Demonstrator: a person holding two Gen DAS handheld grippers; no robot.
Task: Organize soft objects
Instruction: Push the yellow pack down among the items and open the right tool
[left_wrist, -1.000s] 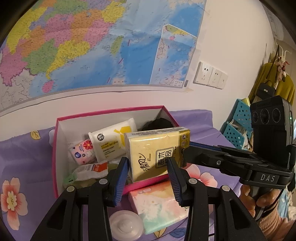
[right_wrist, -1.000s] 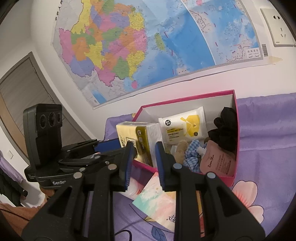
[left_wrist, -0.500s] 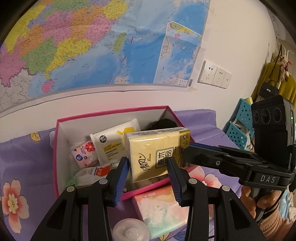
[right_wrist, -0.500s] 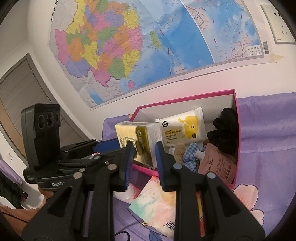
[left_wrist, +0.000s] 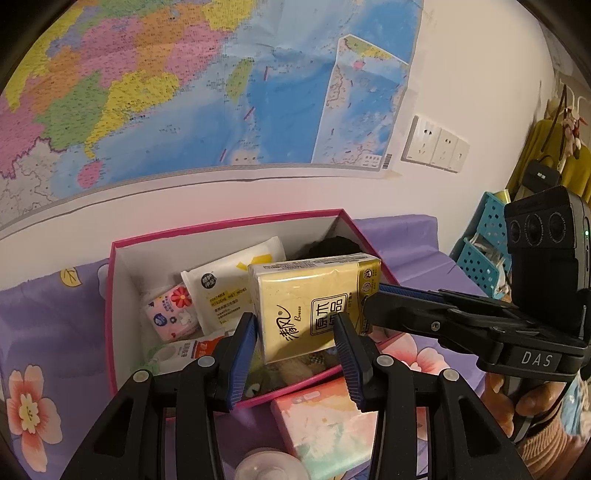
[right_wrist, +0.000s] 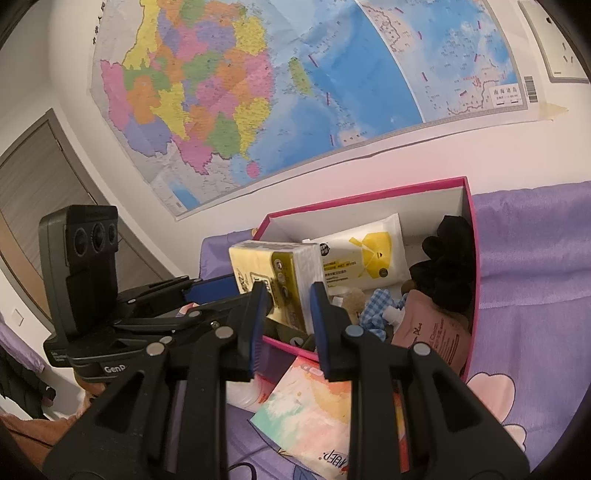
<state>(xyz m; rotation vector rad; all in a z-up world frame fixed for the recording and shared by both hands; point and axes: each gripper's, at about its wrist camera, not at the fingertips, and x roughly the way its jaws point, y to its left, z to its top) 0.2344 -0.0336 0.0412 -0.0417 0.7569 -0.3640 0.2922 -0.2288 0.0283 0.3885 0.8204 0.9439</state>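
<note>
A yellow tissue pack (left_wrist: 314, 302) hangs above the pink box (left_wrist: 229, 223), gripped from two sides. My left gripper (left_wrist: 295, 332) is shut on its lower edge. My right gripper (right_wrist: 286, 299) is shut on its end and shows in the left wrist view (left_wrist: 424, 306) coming in from the right. The pack also shows in the right wrist view (right_wrist: 273, 277). In the box (right_wrist: 369, 194) lie a white wet-wipes pack (left_wrist: 229, 280), a small flowered tissue pack (left_wrist: 170, 310), a black scrunchie (right_wrist: 443, 266), a pink pouch (right_wrist: 432, 332) and a blue checked cloth (right_wrist: 376, 310).
A pastel tissue pack (left_wrist: 325, 424) and a clear round lid (left_wrist: 269, 465) lie on the purple flowered cloth (left_wrist: 33, 332) in front of the box. A wall map (left_wrist: 184, 92) hangs behind. Blue baskets (left_wrist: 484, 251) stand at the right.
Both grippers have carried the yellow pack a little higher and further over the box; the box and the pastel pack sit lower in both views.
</note>
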